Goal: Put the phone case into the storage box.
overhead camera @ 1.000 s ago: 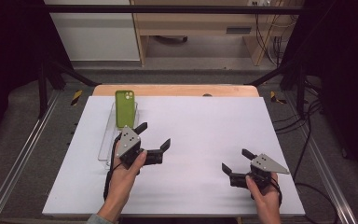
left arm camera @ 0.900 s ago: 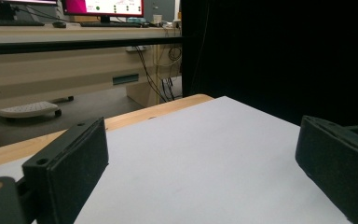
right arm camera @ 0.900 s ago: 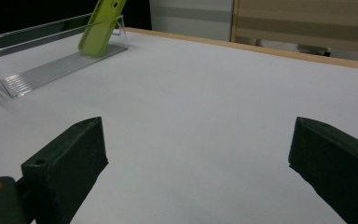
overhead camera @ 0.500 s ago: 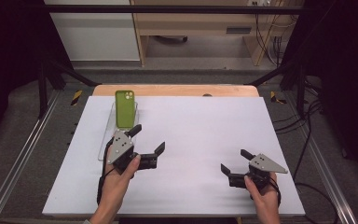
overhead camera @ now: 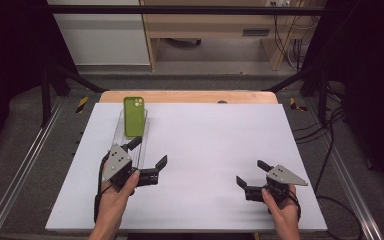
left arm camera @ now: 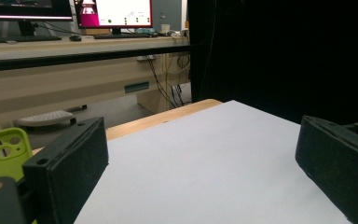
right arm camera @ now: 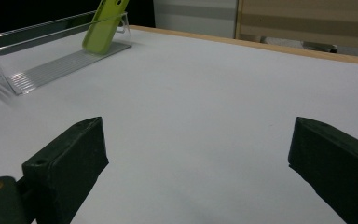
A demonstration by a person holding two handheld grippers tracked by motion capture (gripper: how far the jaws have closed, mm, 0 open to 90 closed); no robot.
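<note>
A lime-green phone case (overhead camera: 134, 115) leans upright at the far end of a clear acrylic stand (overhead camera: 139, 148) on the left of the white tabletop (overhead camera: 215, 140). My left gripper (overhead camera: 149, 151) rests open beside the stand's near end, nothing between its jaws. From the left gripper view the case (left arm camera: 1, 152) peeks past the left jaw, and the gripper (left arm camera: 200, 163) spans bare table. My right gripper (overhead camera: 251, 173) is open near the front right, empty. The right gripper view has the case (right arm camera: 103, 24) and stand (right arm camera: 58, 63) far off beyond its open gripper (right arm camera: 198, 158).
A wooden table edge (overhead camera: 190, 96) runs behind the white surface. Metal rails (overhead camera: 22, 170) flank both sides, with cables (overhead camera: 330, 145) on the floor at right. A desk with monitors (left arm camera: 114, 11) stands beyond the table. Bare white surface lies between the two grippers.
My left gripper has drawn back toward the near edge and slightly left, along the stand. The right gripper has stayed put. The case has not moved.
</note>
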